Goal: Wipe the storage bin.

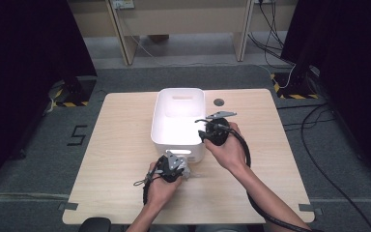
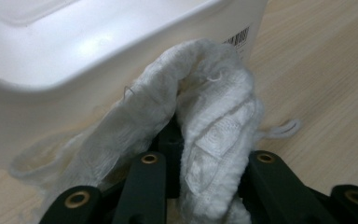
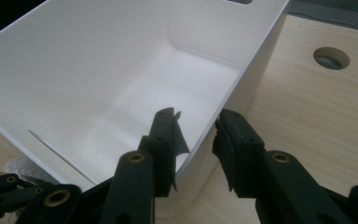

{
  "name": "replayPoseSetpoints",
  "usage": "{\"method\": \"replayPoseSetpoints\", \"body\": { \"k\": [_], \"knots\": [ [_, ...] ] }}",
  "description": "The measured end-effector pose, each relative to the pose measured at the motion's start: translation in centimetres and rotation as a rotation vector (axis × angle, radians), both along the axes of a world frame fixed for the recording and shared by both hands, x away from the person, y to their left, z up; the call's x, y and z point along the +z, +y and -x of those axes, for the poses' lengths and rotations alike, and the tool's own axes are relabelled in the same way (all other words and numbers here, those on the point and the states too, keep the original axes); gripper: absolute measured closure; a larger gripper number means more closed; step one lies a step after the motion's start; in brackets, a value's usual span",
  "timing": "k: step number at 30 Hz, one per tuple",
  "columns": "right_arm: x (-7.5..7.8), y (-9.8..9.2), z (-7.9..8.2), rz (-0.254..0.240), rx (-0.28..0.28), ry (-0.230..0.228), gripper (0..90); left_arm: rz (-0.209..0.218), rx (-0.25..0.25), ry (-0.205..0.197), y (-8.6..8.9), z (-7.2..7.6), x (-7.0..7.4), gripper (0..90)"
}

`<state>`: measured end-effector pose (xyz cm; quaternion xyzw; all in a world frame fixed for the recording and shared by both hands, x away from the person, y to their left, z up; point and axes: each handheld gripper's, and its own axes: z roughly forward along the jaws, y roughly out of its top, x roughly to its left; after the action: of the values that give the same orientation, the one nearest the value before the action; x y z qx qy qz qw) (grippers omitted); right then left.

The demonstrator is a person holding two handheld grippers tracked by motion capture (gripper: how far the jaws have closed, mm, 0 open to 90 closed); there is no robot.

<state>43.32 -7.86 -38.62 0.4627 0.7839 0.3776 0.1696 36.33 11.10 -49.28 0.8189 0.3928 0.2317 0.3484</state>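
A white plastic bin (image 1: 160,111) stands in the middle of the wooden table (image 1: 121,130). My left gripper (image 1: 179,169) is just in front of the bin's near wall, shut on a bunched white cloth (image 1: 187,172). In the left gripper view the cloth (image 2: 214,107) bulges up between the black jaws of the left gripper (image 2: 207,158), close to the bin (image 2: 74,42). My right gripper (image 1: 211,131) straddles the bin's right wall near its front corner. One jaw is inside the bin (image 3: 74,70) and one outside, with the right gripper (image 3: 196,128) shut on the wall. The bin's inside holds nothing.
A round cable hole (image 1: 219,102) sits in the table behind the right hand, also the hole (image 3: 331,58) in the right gripper view. Cables trail from both grippers towards the near edge. Bare wood lies left and right of the bin. Grey floor surrounds the table.
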Motion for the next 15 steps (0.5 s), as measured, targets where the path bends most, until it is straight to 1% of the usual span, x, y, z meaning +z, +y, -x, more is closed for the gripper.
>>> {"method": "replayPoseSetpoints", "body": {
  "k": [5, 11, 15],
  "knots": [
    [-0.01, 0.0, 0.0, -0.001, -0.002, 0.0, 67.5, -0.003, 0.001, -0.002, -0.12, -0.01, -0.24, 74.7],
    [-0.02, -0.02, -0.03, -0.004, 0.002, -0.001, 67.5, -0.002, 0.001, 0.001, -0.12, -0.04, -0.13, 74.8],
    [-0.03, -0.02, -0.02, -0.004, 0.001, -0.001, 67.5, 0.014, 0.001, 0.001, -0.17, 0.0, 0.12, 74.7]
  ]
}}
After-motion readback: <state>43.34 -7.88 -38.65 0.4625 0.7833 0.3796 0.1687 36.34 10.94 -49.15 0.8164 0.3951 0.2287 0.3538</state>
